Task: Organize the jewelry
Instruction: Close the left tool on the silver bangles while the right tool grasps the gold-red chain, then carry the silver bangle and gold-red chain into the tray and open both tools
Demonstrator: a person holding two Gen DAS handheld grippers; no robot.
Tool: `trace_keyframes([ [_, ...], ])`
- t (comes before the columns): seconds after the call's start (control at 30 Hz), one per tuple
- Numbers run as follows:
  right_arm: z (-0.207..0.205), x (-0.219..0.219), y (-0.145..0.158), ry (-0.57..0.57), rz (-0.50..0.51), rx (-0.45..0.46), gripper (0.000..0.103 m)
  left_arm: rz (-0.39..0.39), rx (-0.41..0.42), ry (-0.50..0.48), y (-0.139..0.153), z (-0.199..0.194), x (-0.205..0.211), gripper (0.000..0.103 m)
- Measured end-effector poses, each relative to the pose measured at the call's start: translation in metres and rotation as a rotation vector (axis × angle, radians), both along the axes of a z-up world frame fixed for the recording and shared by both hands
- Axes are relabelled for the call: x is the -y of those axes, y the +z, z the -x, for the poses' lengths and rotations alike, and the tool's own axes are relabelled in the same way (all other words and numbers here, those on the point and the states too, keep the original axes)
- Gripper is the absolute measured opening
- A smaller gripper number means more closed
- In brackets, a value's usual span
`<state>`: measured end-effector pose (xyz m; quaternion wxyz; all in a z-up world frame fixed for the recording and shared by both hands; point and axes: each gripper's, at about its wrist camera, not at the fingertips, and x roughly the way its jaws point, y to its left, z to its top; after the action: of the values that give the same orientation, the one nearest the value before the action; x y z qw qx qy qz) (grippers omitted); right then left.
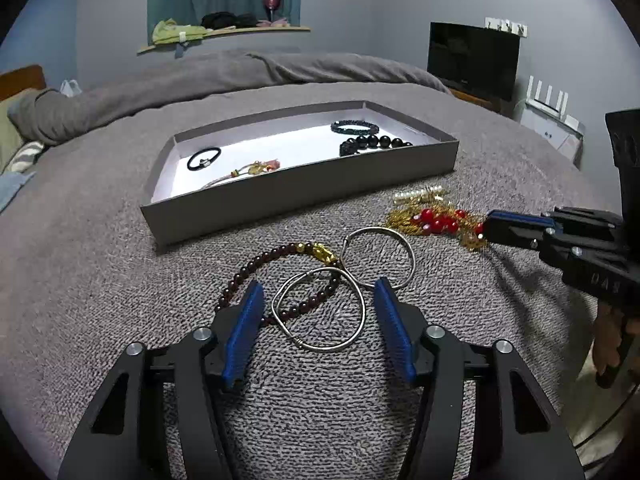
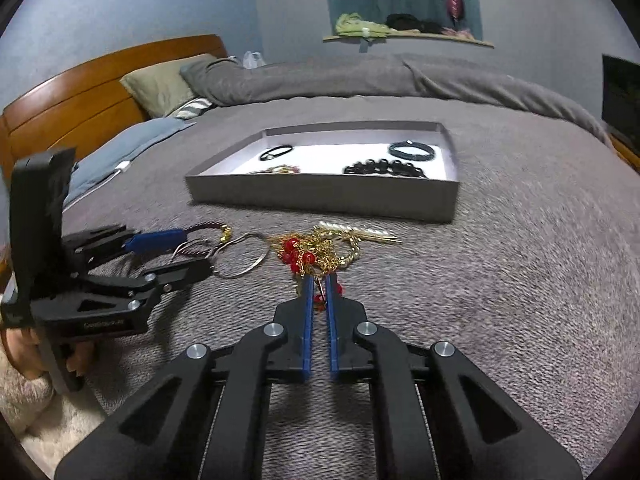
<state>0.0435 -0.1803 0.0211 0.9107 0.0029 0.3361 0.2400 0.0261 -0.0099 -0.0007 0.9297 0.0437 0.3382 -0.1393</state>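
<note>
i have the left gripper (image 1: pixel 319 292) low over the grey bedspread (image 1: pixel 120 264), its blue pads spread wide apart with nothing between them but the near silver bangle (image 1: pixel 319 309), which lies flat on the cover inside the gap and touches neither pad. that bangle overlaps a dark red bead bracelet (image 1: pixel 256 268) with a gold charm, and a second silver bangle (image 1: pixel 380 256) lies just beyond, touching the charm end.

my right gripper (image 2: pixel 319 280) has its pads drawn nearly together on the near end of the gold chain with red beads (image 2: pixel 304 256); a red bead and a strand of chain sit in the narrow slit between them, so it looks clamped on that piece. the rest of the chain is bunched on the cover ahead, against a pearl and gold clip (image 2: pixel 360 232).

the grey tray (image 1: pixel 280 196) sits further back on the bed, apart from the loose pile. inside it i see a black hair tie (image 1: pixel 204 159), a pale cord with small charms (image 1: pixel 248 170), a dark braided bracelet (image 1: pixel 354 127) and a black bead bracelet (image 1: pixel 374 144).
</note>
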Motion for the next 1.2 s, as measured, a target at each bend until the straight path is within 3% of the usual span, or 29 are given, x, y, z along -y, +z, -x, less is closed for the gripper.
trace_keyframes([
  [0.07,-0.002,0.002,-0.001,0.005,-0.012,-0.016,0.006,0.000,-0.003,-0.007,0.000,0.000,0.001,0.049],
  [0.5,-0.001,-0.007,-0.004,0.024,0.030,-0.001,0.011,0.002,0.016,-0.004,0.002,0.003,0.000,0.048],
  [0.57,-0.002,-0.006,-0.003,0.028,0.009,-0.011,0.010,0.003,0.025,-0.001,0.004,0.005,0.000,0.048],
  [0.6,-0.001,-0.005,-0.002,0.027,-0.003,-0.008,0.005,0.005,0.031,-0.001,0.005,0.006,-0.001,0.048],
  [0.77,0.007,-0.005,0.017,0.036,-0.018,0.070,0.001,0.003,0.062,0.004,0.012,0.011,-0.002,0.048],
  [0.9,0.007,-0.011,0.037,0.059,-0.012,0.124,0.000,0.044,0.063,0.024,0.024,0.011,-0.011,0.048],
  [1.07,-0.002,-0.013,0.071,0.075,-0.024,0.182,0.000,0.022,0.119,0.042,0.058,0.010,-0.020,0.048],
  [1.2,-0.022,-0.012,0.095,0.098,-0.057,0.173,0.000,0.006,0.140,0.031,0.091,0.001,-0.030,0.048],
])
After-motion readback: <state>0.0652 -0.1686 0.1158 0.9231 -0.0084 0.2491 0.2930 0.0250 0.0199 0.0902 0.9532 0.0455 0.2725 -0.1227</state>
